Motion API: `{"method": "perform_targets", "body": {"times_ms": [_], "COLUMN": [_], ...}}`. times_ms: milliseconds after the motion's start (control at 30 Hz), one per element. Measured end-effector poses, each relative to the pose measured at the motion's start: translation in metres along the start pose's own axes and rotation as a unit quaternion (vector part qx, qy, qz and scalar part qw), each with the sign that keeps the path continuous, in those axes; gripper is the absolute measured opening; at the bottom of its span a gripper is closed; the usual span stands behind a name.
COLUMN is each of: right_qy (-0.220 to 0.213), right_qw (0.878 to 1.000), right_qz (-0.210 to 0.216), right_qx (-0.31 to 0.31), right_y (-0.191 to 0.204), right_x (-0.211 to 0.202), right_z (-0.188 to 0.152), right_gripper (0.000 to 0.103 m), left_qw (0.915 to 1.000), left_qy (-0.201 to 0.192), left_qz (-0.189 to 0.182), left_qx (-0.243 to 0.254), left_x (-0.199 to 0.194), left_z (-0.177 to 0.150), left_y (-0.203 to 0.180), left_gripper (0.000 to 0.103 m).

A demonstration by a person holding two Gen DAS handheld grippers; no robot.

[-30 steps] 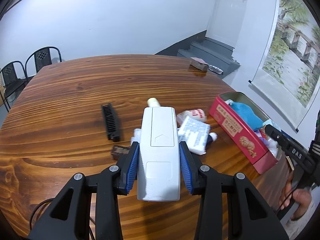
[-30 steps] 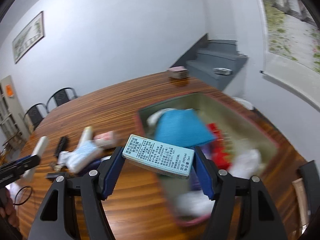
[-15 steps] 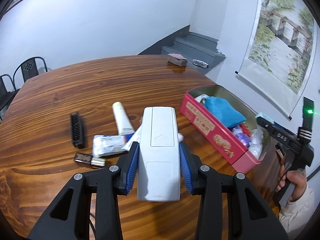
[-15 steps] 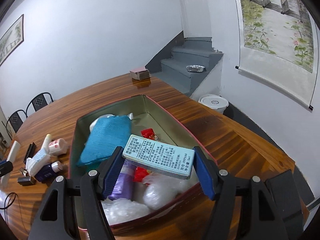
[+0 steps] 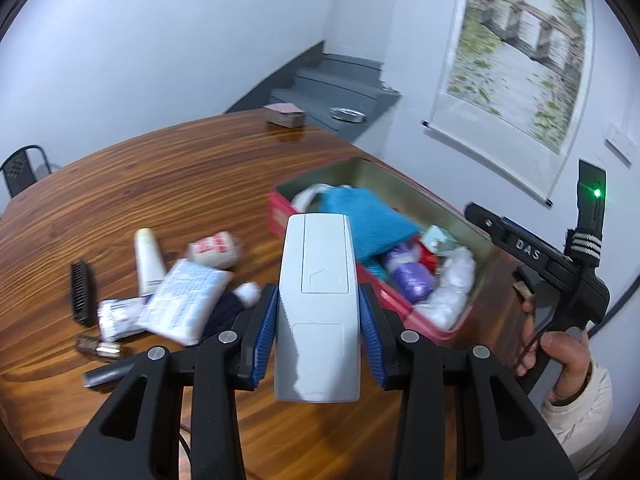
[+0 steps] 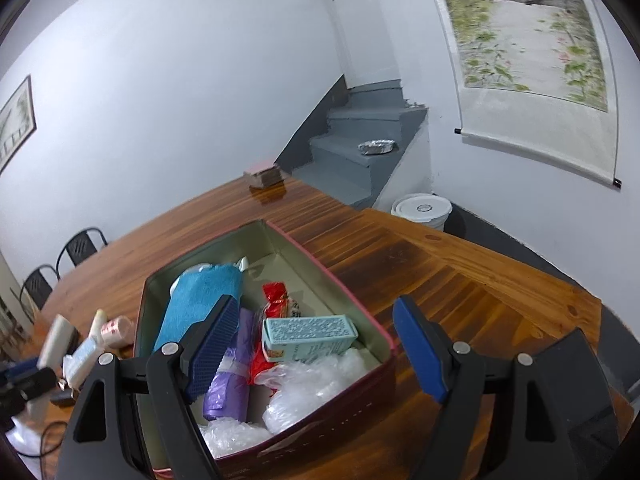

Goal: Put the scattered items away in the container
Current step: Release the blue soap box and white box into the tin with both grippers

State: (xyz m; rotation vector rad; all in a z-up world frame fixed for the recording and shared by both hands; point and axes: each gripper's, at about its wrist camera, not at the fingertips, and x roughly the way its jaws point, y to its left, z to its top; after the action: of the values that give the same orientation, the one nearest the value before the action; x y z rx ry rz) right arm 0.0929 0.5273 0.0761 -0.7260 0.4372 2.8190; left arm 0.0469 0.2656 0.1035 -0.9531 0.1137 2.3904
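Note:
My left gripper (image 5: 318, 330) is shut on a white remote control (image 5: 316, 300), held above the table just left of the red tin (image 5: 280, 216). My right gripper (image 6: 316, 350) is open and empty above the tin (image 6: 352, 300). A light-blue box (image 6: 308, 336) lies in the tin on a red packet (image 6: 276, 304), beside a blue cloth (image 6: 200, 300), a purple roll (image 6: 232, 376) and clear plastic bags (image 6: 316, 380). On the table left of the tin lie a white tube (image 5: 148, 260), a tissue pack (image 5: 184, 300), a red-and-white roll (image 5: 214, 245) and a black comb (image 5: 81, 294).
A small pink-topped box (image 5: 285, 115) sits at the table's far edge. Grey stairs (image 6: 360, 152) and a white bucket (image 6: 422, 208) stand beyond the table. Black chairs (image 6: 60, 256) are at the far left. The table edge runs close on the right of the tin.
My right gripper has opened and let go of the light-blue box, which now lies in the tin. My left gripper has carried the remote to the right, closer to the tin.

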Motion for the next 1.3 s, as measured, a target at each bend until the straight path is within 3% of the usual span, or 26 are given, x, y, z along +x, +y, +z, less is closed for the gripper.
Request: {"method": "perform_targets", "body": {"times_ms": [433, 1033, 1167, 1300], "right_qy": [-0.03, -0.038, -0.037, -0.034], "right_qw": [0.998, 0.997, 0.997, 0.997], "right_qz": [-0.007, -0.018, -0.019, -0.019], "right_qx": [0.061, 0.067, 0.064, 0.064], "right_y": [-0.025, -0.029, -0.027, -0.028], "right_x": [-0.015, -0.017, -0.017, -0.015], "right_z": [0.006, 0.007, 0.006, 0.007], "right_gripper": [0.083, 0.083, 0.083, 0.083], "left_qw": [0.9942, 0.9912, 0.9923, 0.993], "left_qy": [0.017, 0.053, 0.047, 0.039], "left_qz": [-0.065, -0.086, -0.085, -0.085], "left_qx": [0.084, 0.085, 0.077, 0.073], "left_x": [0.038, 0.072, 0.069, 0.064], "left_z": [0.017, 0.014, 0.013, 0.015], "left_y": [-0.07, -0.084, -0.082, -0.079], "left_gripper": [0.042, 0.043, 0.058, 0.059]}}
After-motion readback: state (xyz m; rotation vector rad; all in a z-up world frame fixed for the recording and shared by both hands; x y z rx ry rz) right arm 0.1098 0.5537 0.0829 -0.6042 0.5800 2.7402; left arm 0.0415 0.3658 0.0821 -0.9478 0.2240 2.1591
